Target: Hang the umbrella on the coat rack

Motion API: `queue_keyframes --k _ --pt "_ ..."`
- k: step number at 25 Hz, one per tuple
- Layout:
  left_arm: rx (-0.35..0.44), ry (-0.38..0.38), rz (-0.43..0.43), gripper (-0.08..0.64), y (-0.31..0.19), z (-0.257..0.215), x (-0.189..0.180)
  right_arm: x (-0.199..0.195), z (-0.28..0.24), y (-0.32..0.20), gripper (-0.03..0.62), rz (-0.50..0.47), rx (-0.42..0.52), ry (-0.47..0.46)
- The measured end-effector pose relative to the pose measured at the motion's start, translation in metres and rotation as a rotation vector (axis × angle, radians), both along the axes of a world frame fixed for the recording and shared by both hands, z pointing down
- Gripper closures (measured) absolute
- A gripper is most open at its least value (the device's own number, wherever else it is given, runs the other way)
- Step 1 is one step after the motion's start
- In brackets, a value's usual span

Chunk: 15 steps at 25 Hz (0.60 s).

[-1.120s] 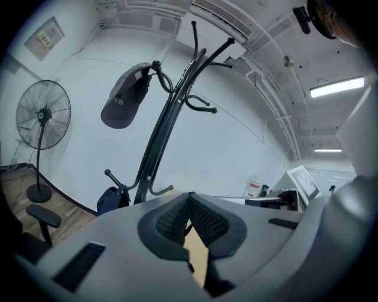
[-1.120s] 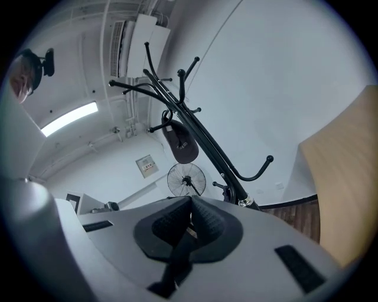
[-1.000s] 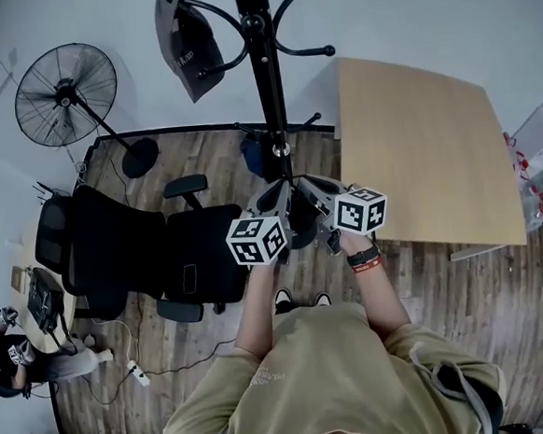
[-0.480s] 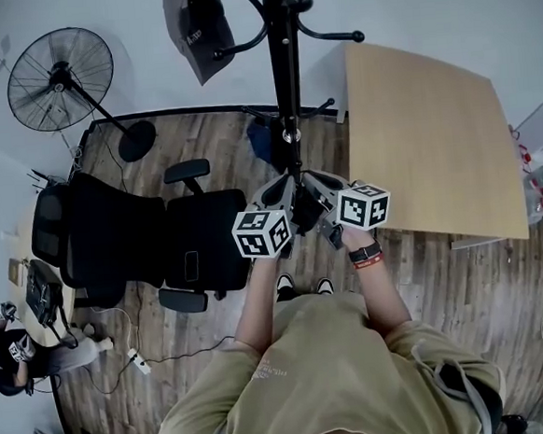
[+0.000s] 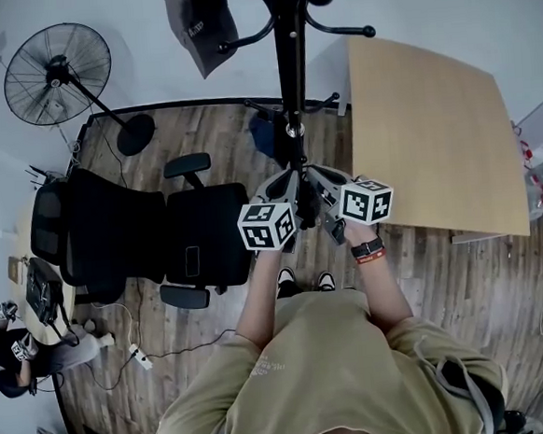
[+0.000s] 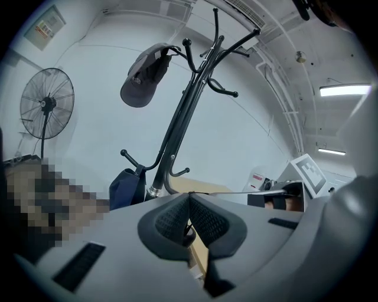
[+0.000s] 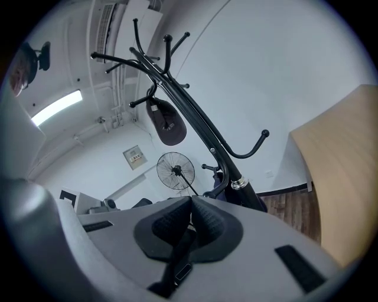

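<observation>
Umbrella [image 5: 305, 214], a dark folded bundle at the centre of the head view, hangs between two hand-held grippers and is not yet on the rack. The tall black coat rack [image 5: 290, 69] stands upright directly beyond them, at upper centre. A wooden surface [image 5: 434, 142] lies to its right. Both the left hand-held gripper [image 6: 189, 197] and the right hand-held gripper [image 7: 191, 202] appear clamped on the umbrella's black strap [image 7: 177, 259]. They sit side by side, about equally near the pole. A free hook [image 7: 260, 140] curves out on the right one's side.
</observation>
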State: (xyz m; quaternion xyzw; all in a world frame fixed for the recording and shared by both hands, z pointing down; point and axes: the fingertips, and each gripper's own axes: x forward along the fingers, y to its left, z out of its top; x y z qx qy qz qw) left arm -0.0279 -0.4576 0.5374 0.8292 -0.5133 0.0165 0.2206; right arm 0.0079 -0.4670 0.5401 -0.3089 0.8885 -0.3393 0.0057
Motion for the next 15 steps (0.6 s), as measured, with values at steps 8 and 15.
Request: queue_keyframes --k 8,15 --pt "-0.014 -0.007 0.009 0.538 -0.014 0.009 0.002 0.002 0.009 -0.011 0.574 0.009 -0.019 0.001" --pt "-0.018 -0.008 0.023 0.538 -0.024 0.011 0.006 0.006 0.009 -0.022 0.574 0.018 -0.024 -0.011"
